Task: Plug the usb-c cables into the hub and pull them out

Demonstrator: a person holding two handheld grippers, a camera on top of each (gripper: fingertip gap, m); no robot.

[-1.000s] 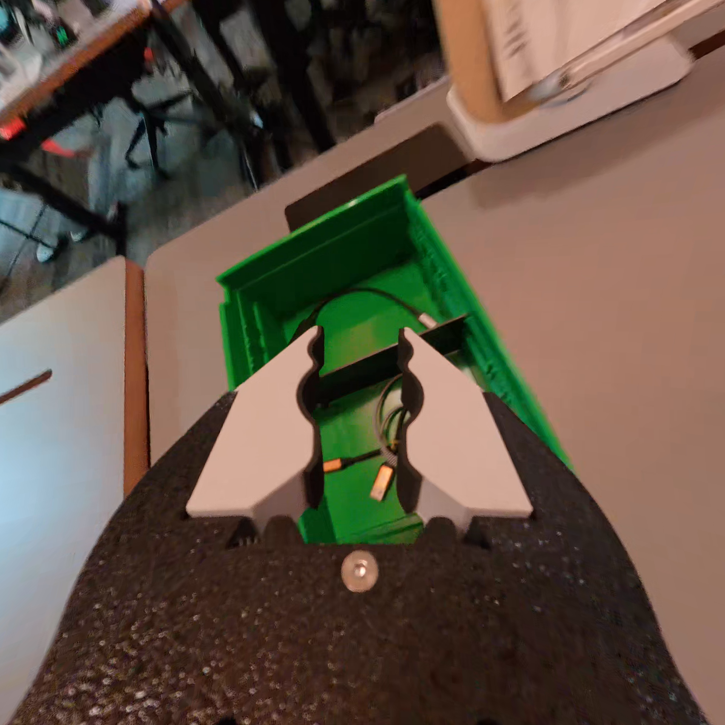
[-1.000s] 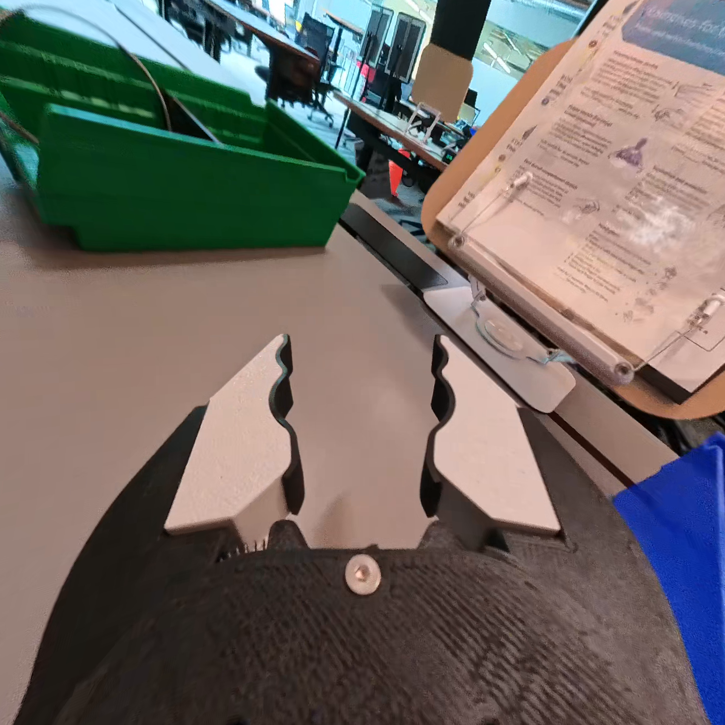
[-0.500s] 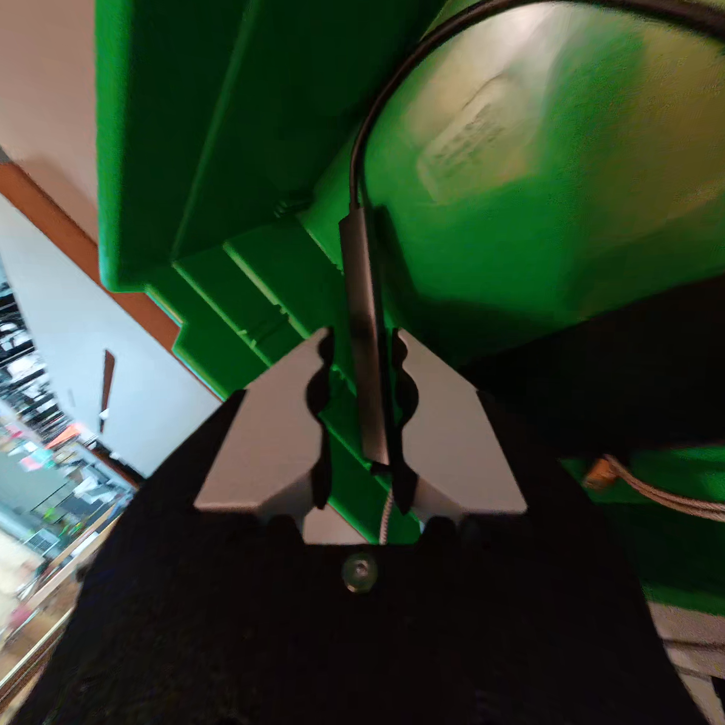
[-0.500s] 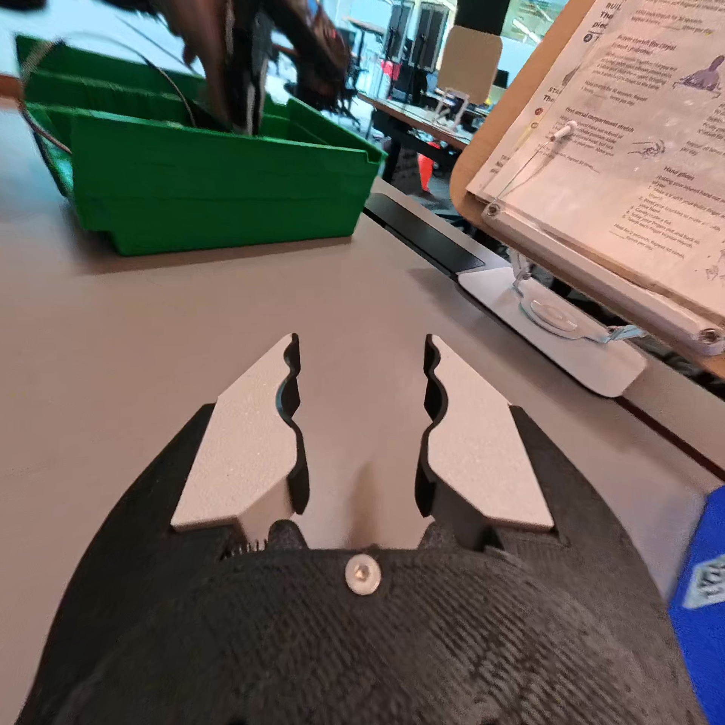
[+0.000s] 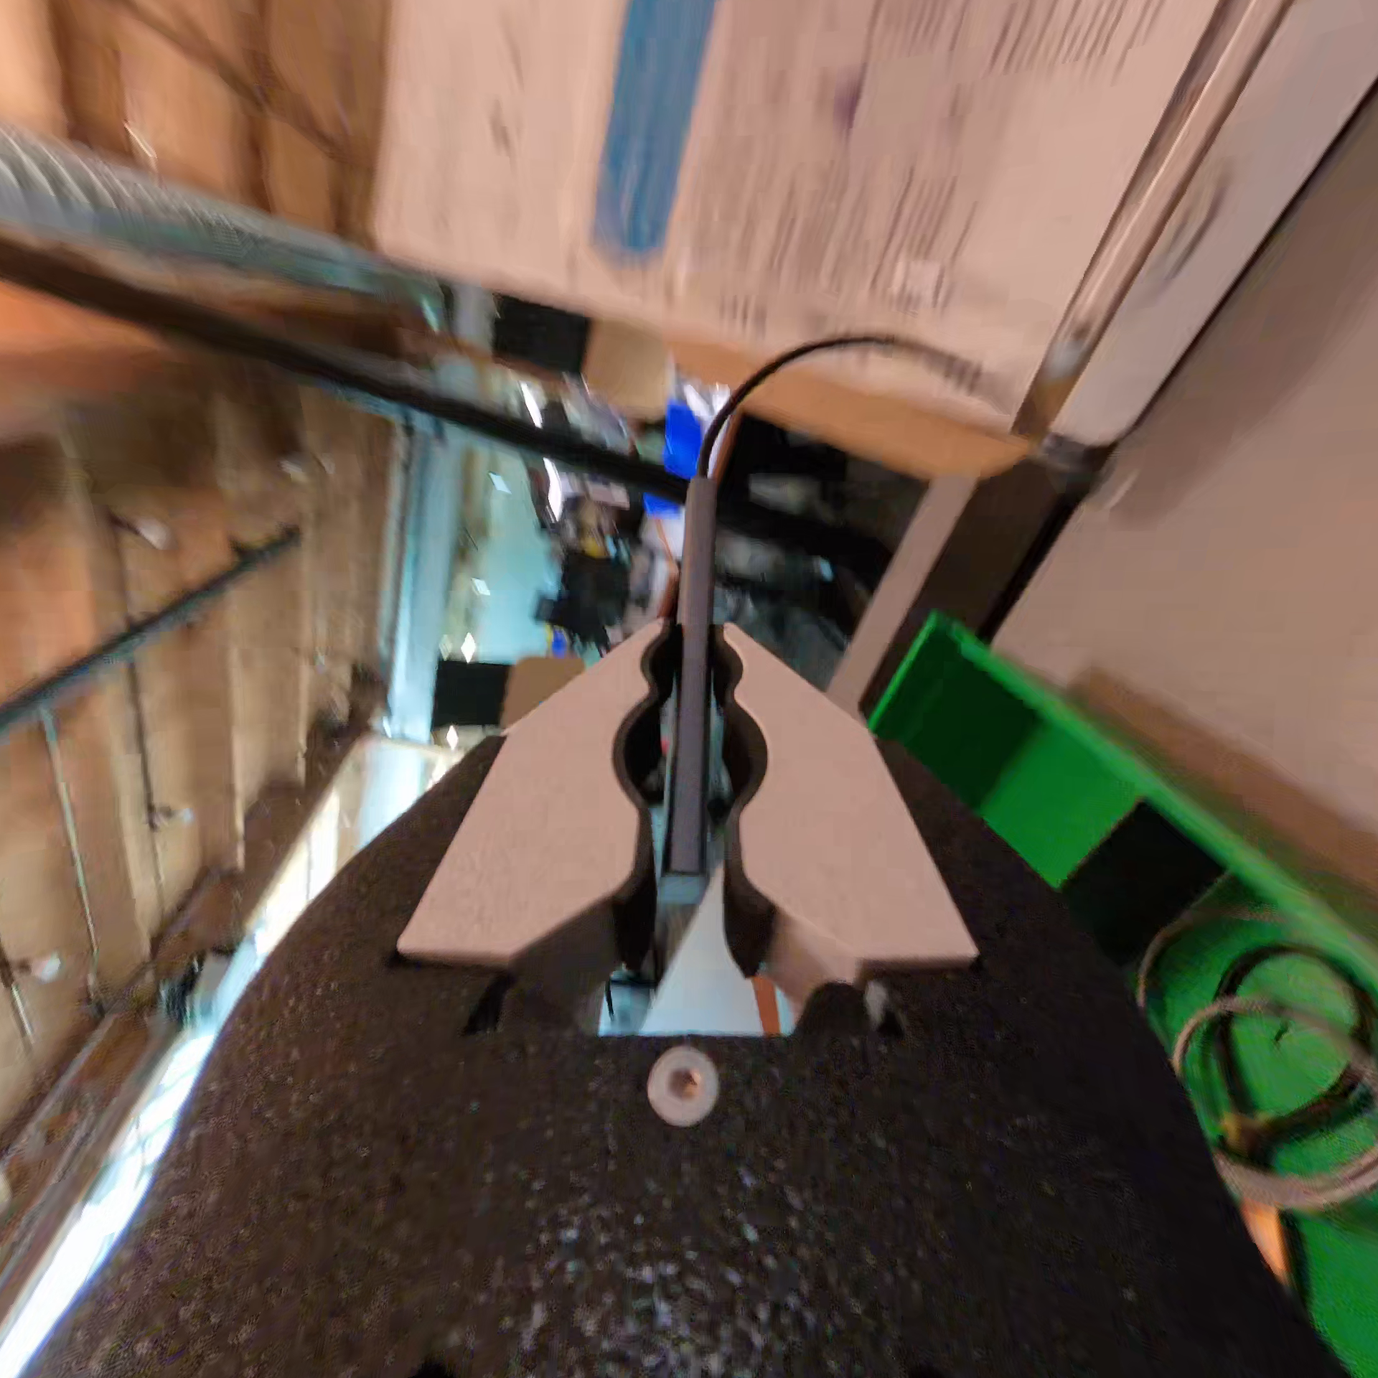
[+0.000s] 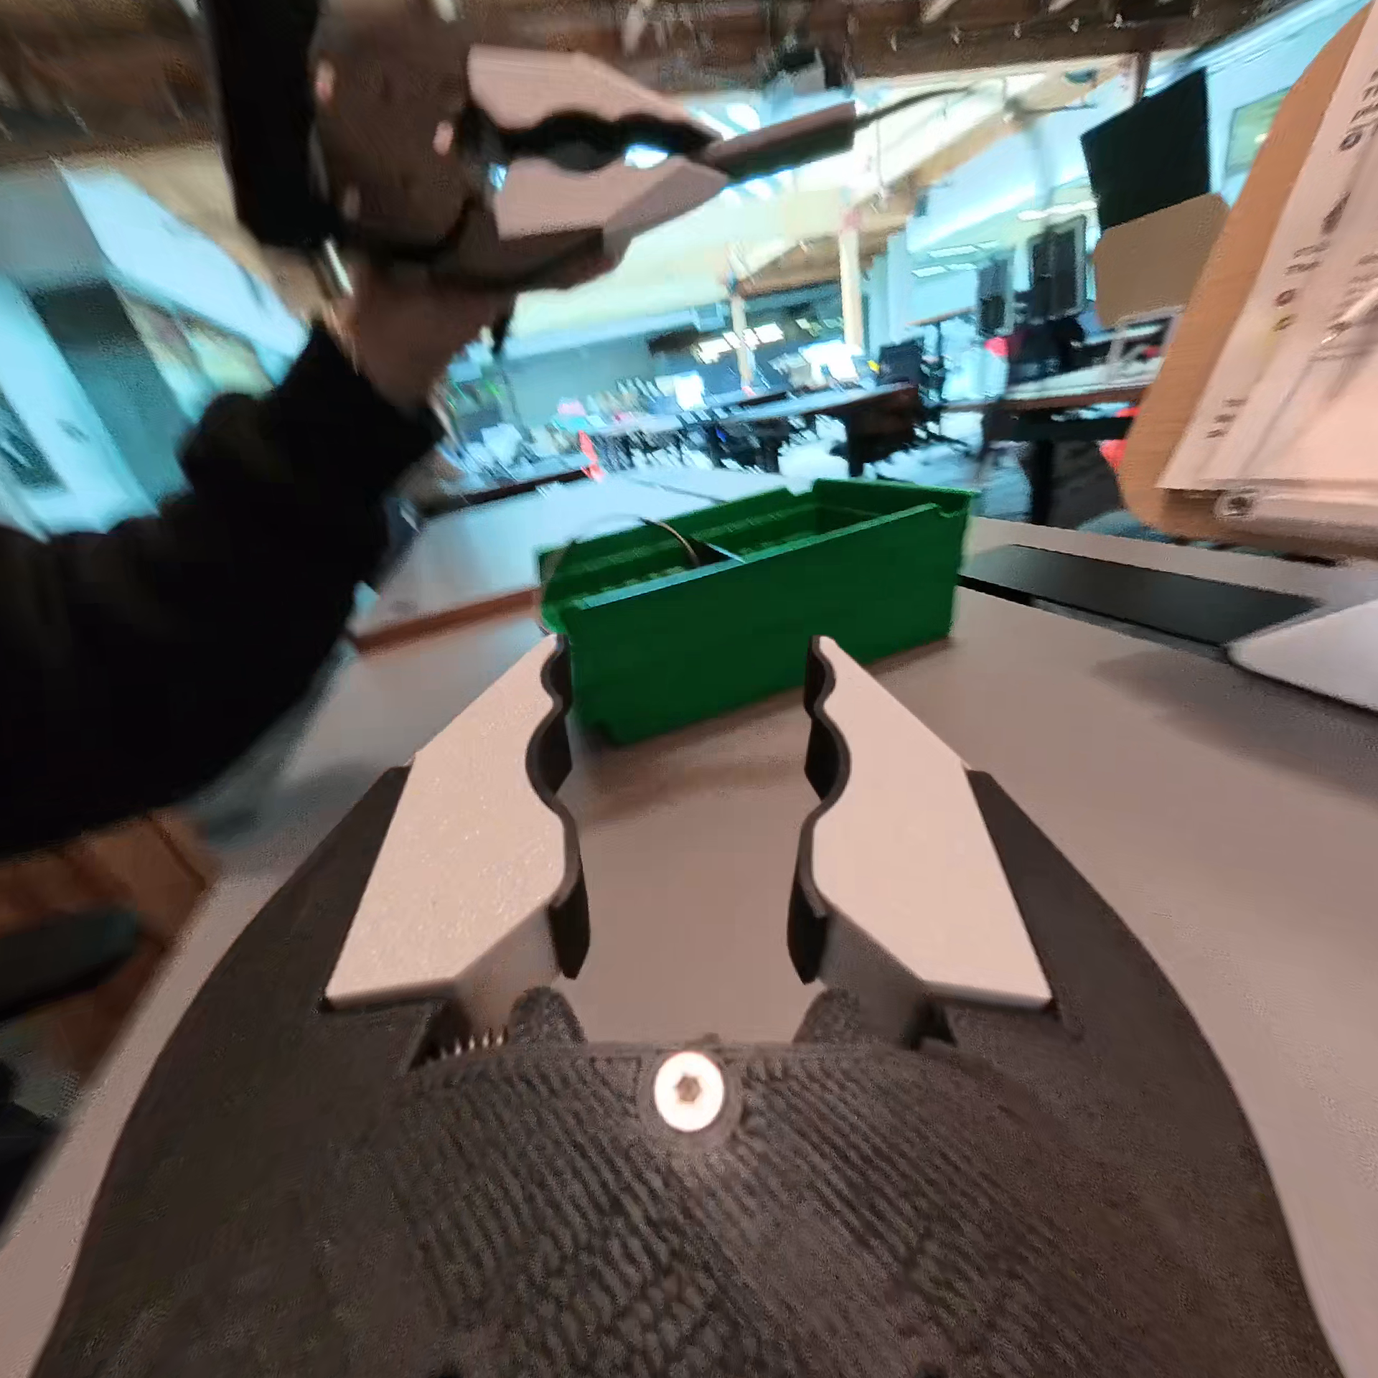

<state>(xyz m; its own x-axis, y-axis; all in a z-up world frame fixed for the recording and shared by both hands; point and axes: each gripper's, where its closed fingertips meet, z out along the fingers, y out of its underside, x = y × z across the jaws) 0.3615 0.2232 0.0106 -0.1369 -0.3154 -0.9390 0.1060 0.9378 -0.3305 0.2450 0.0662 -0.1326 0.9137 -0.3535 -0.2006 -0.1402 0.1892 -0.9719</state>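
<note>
- Gripping the slim dark hub (image 5: 690, 734) edge-on, the left tool (image 5: 692, 641) has its fingers nearly closed on it, and the hub's far end sticks out past the fingertips.
- A thin black lead (image 5: 775, 369) curves away from that far end (its other end is lost in blur).
- To the lower right of the left tool lies the green bin (image 5: 1059, 790), with coiled braided usb-c cables (image 5: 1268, 1059) on its floor and an orange-tipped plug (image 5: 1268, 1238) near the frame edge.
- The right tool (image 6: 686, 656) hangs low over the grey counter (image 6: 1118, 783), its fingers spread wide apart with nothing between them.
- Straight ahead of the right tool, just past its fingertips, the green bin (image 6: 760, 619) stands on the counter.
- Up and to the left of the right tool, the left tool (image 6: 596, 149) is raised in the air by a dark-sleeved arm (image 6: 186, 537), the hub (image 6: 783, 134) jutting from it toward the right.
- A document stand (image 6: 1253, 358) with paper sits at the right tool's far right.
</note>
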